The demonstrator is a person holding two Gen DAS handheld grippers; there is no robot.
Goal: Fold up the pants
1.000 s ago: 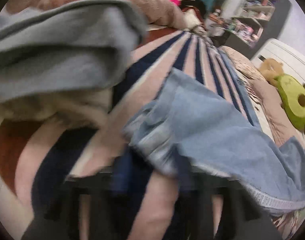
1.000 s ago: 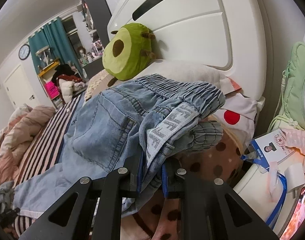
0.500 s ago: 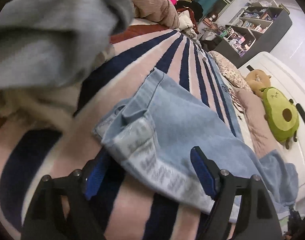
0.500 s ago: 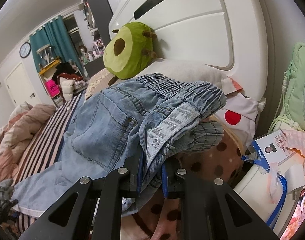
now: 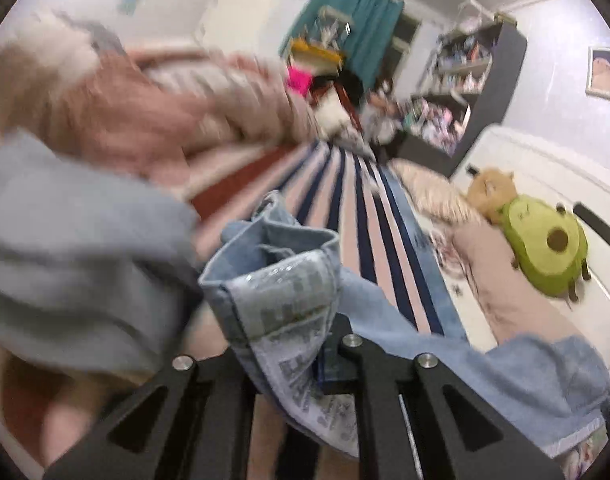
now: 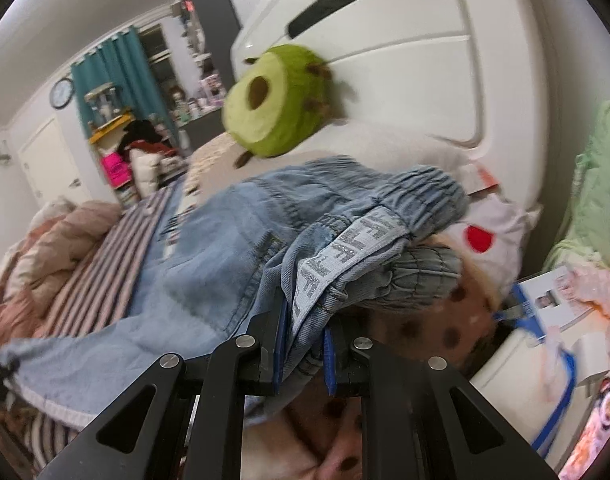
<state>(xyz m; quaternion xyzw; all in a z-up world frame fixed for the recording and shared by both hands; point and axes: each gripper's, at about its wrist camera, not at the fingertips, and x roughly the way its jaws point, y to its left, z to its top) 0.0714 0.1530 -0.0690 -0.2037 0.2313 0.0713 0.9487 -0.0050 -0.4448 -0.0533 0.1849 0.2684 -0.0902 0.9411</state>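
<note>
Light blue denim pants lie along the striped bed. In the left wrist view my left gripper [image 5: 289, 364] is shut on the pants' leg cuff [image 5: 281, 300], a hem with a silver patterned band, lifted off the bed. The rest of the leg [image 5: 485, 368] trails to the right. In the right wrist view my right gripper [image 6: 303, 340] is shut on the pants' waist end [image 6: 345, 248], beside the elastic waistband and a glittery side stripe. The pants' seat [image 6: 209, 256] stretches away to the left.
A grey-blue garment [image 5: 65, 248] and a pink quilt [image 5: 153, 116] lie at the left. An avocado plush [image 6: 277, 100] leans on the white headboard [image 6: 405, 52]. A polka-dot pillow [image 6: 437, 320], badge card [image 6: 553, 300] and green cushion [image 6: 601, 200] sit right. Shelves [image 5: 461, 88] stand behind.
My left gripper has closed on the leg cuff and lifted it; half a second ago its jaws stood open around the cuff. My right gripper keeps its hold and has shifted slightly.
</note>
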